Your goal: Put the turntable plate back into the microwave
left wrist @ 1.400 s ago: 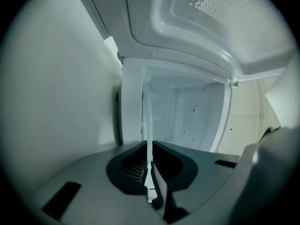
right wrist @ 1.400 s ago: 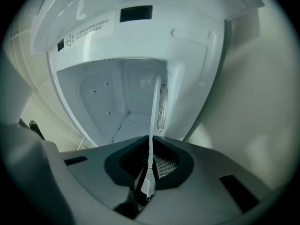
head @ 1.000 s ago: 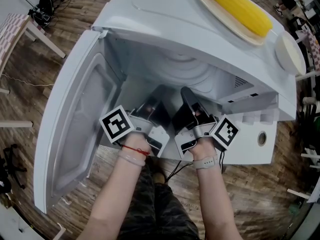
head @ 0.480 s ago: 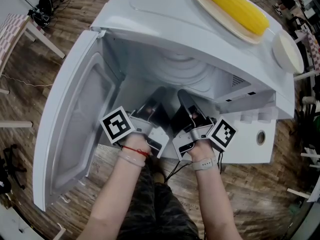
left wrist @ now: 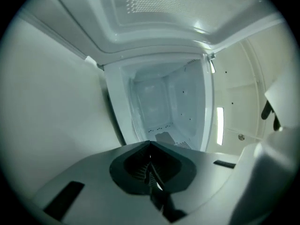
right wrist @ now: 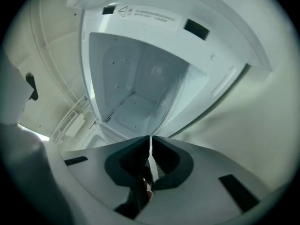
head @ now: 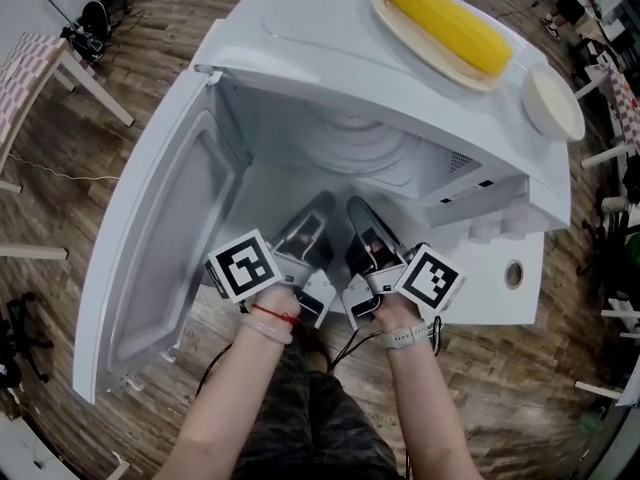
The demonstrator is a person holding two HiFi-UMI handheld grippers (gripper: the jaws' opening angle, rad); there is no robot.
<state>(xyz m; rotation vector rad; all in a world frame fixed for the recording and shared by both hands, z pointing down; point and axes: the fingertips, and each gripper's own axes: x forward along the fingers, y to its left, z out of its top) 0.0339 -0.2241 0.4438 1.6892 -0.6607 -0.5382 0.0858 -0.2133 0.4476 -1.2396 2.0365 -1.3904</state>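
Observation:
The white microwave [head: 300, 28] stands with its door [head: 165, 248] swung open to the left. Pale ribbed rings of the glass turntable plate [head: 362, 148] show deep in the cavity. My left gripper [head: 320, 211] and right gripper [head: 356, 213] reach side by side into the opening. In the left gripper view the left gripper [left wrist: 150, 149] is shut on a thin pale edge, which looks like the plate's rim. In the right gripper view the right gripper [right wrist: 150, 146] pinches a clearer white strip of that rim [right wrist: 151, 156]. Beyond the jaws both views show the cavity walls.
A corn cob on an oval dish [head: 440, 23] and a white bowl [head: 552, 103] rest on the microwave's top. The control panel with a round knob [head: 514, 273] is right of the opening. Wooden floor, table legs and cables surround the microwave.
The two grippers have drawn closer together, the right one shifting left. Both stay shut at the cavity mouth. The head view has shifted slightly.

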